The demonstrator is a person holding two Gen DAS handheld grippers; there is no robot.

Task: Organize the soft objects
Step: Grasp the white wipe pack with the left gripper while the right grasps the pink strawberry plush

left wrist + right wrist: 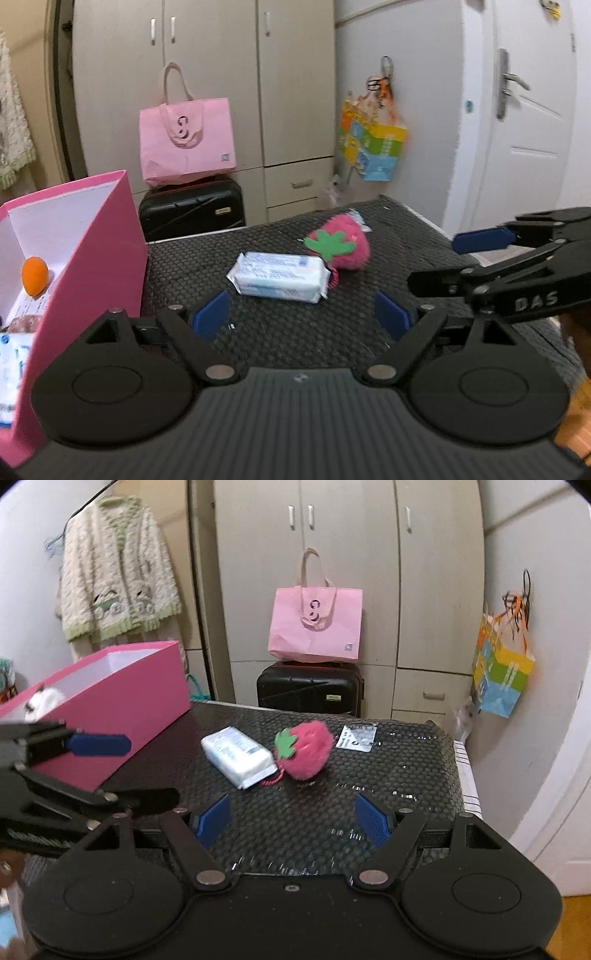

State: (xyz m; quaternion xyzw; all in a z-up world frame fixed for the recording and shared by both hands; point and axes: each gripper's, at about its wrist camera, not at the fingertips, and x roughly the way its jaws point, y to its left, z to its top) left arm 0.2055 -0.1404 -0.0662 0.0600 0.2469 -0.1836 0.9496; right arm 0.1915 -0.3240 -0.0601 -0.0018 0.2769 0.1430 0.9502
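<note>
A white tissue pack lies on the black mat beside a pink plush strawberry with a green leaf. My left gripper is open and empty, just short of the tissue pack. My right gripper is open and empty, nearer than both objects. A pink box stands at the left; in the left wrist view it holds an orange ball and packets. Each gripper shows in the other's view: the right one, the left one.
A small clear packet lies behind the strawberry. The black textured table ends at its far edge before a black suitcase with a pink tote bag on top. A wardrobe, a door and a hanging colourful bag stand behind.
</note>
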